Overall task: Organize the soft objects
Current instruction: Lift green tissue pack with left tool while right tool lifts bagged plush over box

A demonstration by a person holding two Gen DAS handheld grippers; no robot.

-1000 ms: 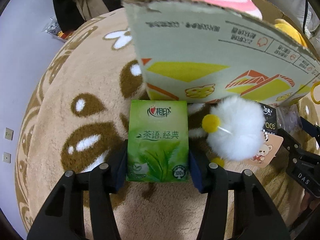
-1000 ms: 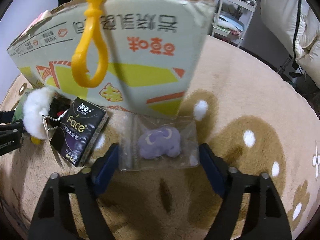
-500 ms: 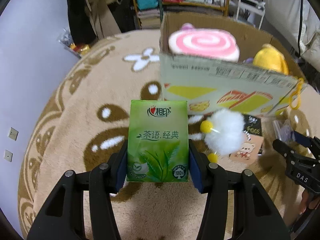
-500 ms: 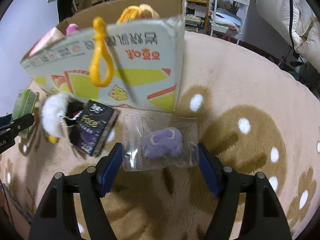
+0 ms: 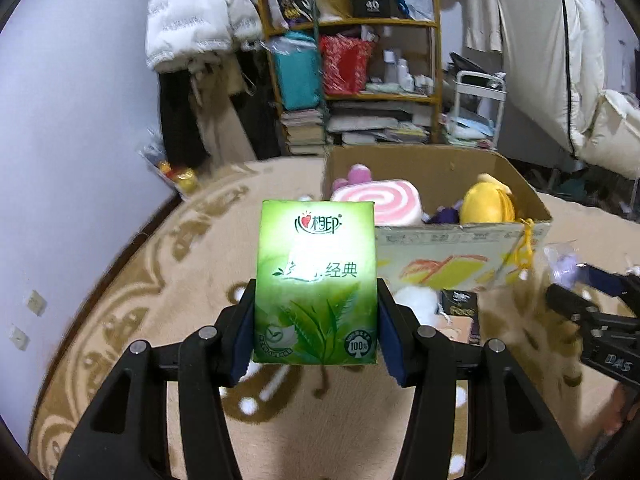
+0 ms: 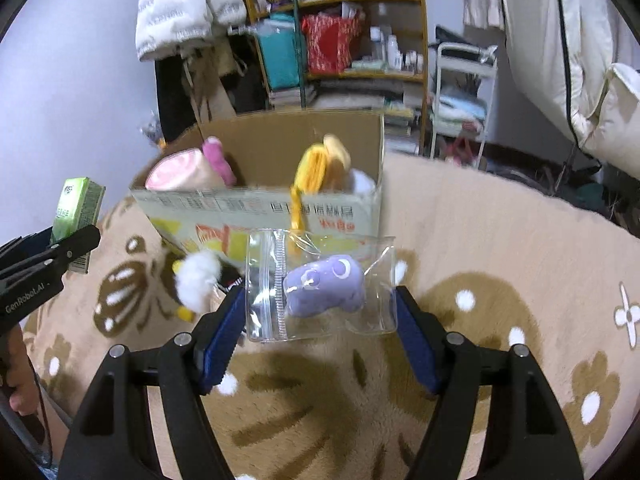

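Note:
My left gripper (image 5: pixel 316 330) is shut on a green tissue pack (image 5: pixel 316 248), held upright above the rug. In the right wrist view that pack (image 6: pixel 78 208) shows at the left edge. My right gripper (image 6: pixel 320 310) is shut on a clear zip bag (image 6: pixel 264 280) with a purple plush (image 6: pixel 326 286) inside, lifted off the rug. Beyond both stands an open cardboard box (image 5: pixel 452 248) holding a pink swirl plush (image 5: pixel 380 200) and a yellow plush (image 5: pixel 486 204). A white pompom toy (image 6: pixel 198 280) and a black tissue pack (image 5: pixel 460 308) lie on the rug before the box.
A beige patterned rug (image 5: pixel 160 280) covers the floor. Behind the box stand a cluttered wooden shelf (image 5: pixel 352 80) and a white cart (image 5: pixel 478 108). A yellow clip strap (image 5: pixel 524 244) hangs over the box's front wall. A plain wall runs along the left.
Both grippers have risen from the rug with their loads and tipped upward. The box's open top and the room behind have come into view.

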